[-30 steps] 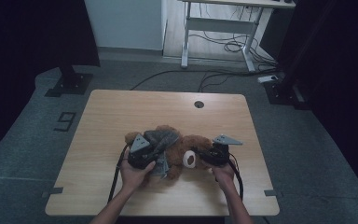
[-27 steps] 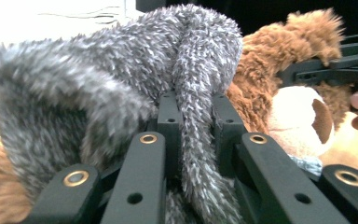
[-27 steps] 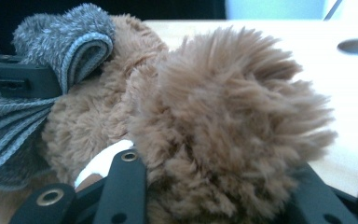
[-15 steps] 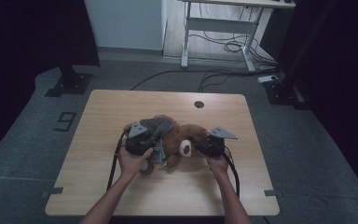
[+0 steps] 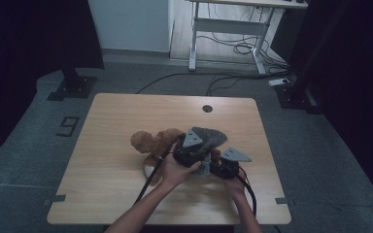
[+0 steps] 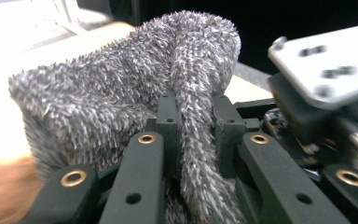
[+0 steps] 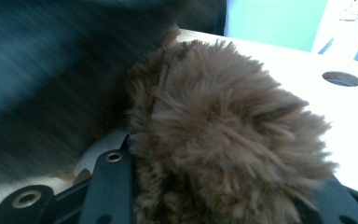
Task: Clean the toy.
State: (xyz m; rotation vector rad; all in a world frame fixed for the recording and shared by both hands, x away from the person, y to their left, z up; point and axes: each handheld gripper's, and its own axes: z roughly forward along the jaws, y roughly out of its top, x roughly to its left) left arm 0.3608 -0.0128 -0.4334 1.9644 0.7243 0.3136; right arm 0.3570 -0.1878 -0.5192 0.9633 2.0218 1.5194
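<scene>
On the wooden table (image 5: 116, 145), high view: brown plush toy (image 5: 155, 143) lies at mid-table, grey fuzzy cloth (image 5: 211, 137) over its right end; left gripper (image 5: 190, 155) and right gripper (image 5: 226, 167) meet there. Left gripper view: jaws clamped on a fold of the grey fuzzy cloth (image 6: 186, 93). Right gripper view: jaws around brown plush toy (image 7: 223, 154), closure hidden by fur. Judged step: dressing the toy; next, draw cloth further over. Table hole (image 5: 207, 108) stands clear.

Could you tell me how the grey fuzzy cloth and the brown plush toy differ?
The grey fuzzy cloth is short-piled, speckled grey and thin, pinched in a fold by the left claw. The brown plush toy is shaggy, brown and bulky, between the right claw's jaws. Both are soft and fuzzy.
</scene>
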